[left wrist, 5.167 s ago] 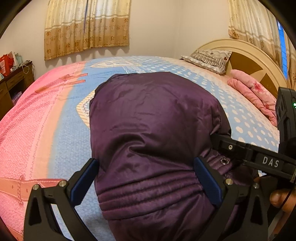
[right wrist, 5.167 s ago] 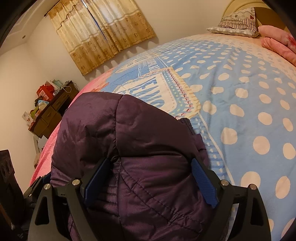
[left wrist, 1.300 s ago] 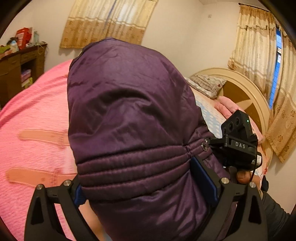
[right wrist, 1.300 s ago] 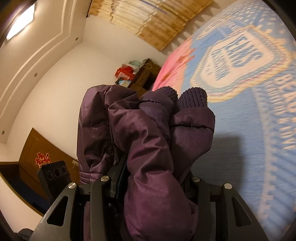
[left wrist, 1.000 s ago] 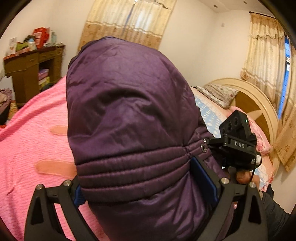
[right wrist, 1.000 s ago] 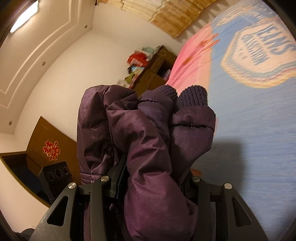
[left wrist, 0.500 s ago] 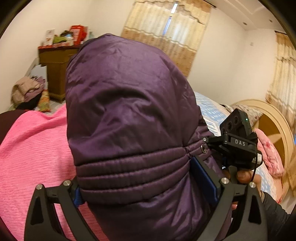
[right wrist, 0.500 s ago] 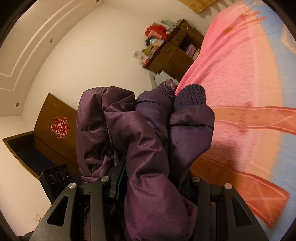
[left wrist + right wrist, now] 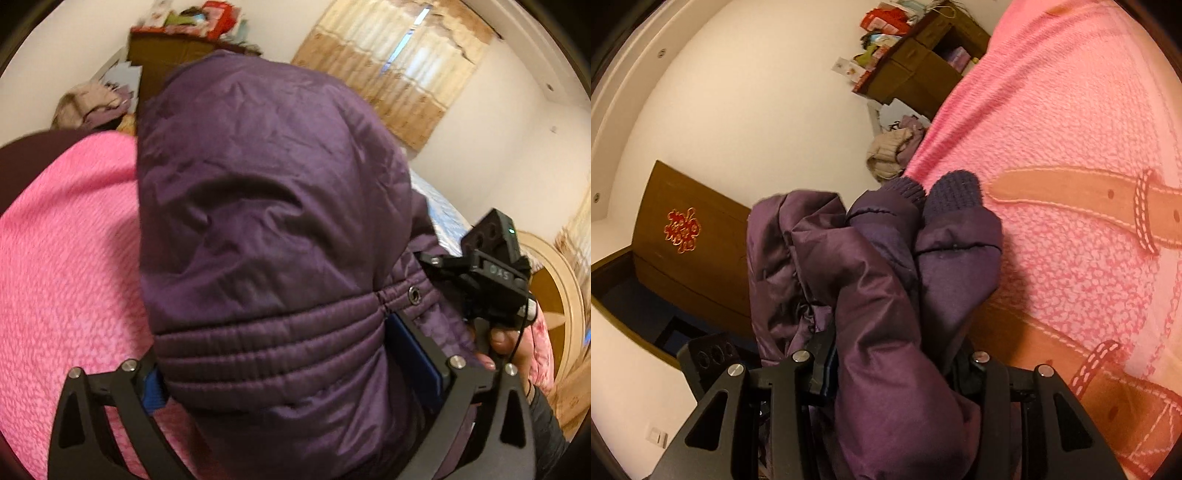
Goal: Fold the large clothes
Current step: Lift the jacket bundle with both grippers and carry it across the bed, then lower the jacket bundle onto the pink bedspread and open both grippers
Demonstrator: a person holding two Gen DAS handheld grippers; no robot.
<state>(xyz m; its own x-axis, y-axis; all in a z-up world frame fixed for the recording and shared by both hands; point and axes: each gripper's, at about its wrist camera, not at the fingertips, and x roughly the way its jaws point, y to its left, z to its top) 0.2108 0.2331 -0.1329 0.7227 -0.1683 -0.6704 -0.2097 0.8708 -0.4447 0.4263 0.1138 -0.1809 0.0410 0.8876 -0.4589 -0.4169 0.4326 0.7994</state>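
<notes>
Folded purple jacket [image 9: 273, 229] held off the pink bed [image 9: 66, 258], bundled between both tongs. Left tongs [image 9: 291, 354] clamp the quilted hem; right tongs [image 9: 890, 365] pinch the sleeve bundle. Puffy, soft, slick shell, likely light; grip thick seams, not loose fabric.

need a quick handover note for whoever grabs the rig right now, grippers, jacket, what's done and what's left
Left gripper: shut on the purple jacket, clamping the folded bundle near its quilted band.
Right gripper: shut on the jacket too, around bunched layers with both knit cuffs poking out ahead.
Right hand shows beside the bundle in the left view, so the two grippers are close together.
Jacket: folded into a compact bundle, lifted clear over the pink part of the bedspread.
Done: the folding looks finished.
Left: set the bundle down, open both grippers, check it keeps its shape.
</notes>
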